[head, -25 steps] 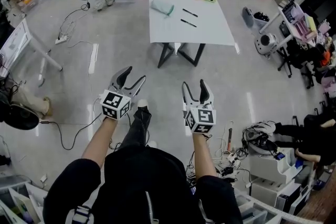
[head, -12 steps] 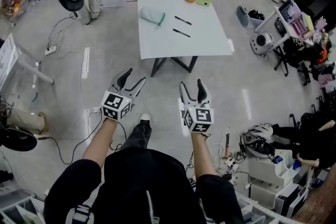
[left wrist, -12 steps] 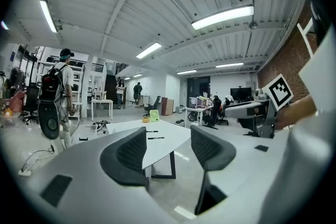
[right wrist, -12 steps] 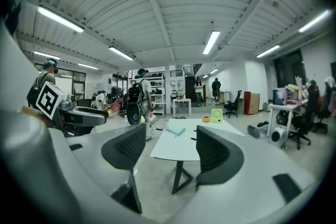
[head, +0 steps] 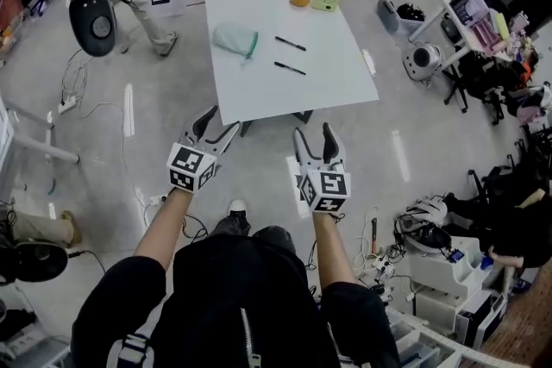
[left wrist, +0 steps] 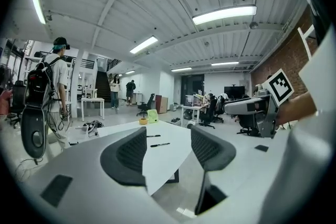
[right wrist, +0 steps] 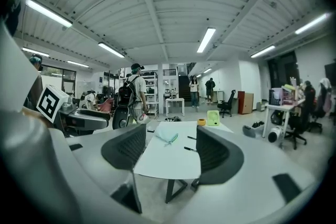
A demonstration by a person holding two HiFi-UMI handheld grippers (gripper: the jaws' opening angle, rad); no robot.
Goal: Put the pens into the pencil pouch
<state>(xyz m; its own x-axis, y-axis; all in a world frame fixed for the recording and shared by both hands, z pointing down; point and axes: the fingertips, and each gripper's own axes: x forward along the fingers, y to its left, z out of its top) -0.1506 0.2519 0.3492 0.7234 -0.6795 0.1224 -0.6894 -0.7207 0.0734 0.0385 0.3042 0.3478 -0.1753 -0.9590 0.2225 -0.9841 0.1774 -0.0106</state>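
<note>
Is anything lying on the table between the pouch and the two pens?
Nothing: the head view shows bare white table between the pencil pouch and both the far pen and the near pen.

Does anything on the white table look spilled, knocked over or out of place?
Nothing stands out. Two pens lie loose on the table, beside the pencil pouch, all flat and intact as far as this distance shows.
</note>
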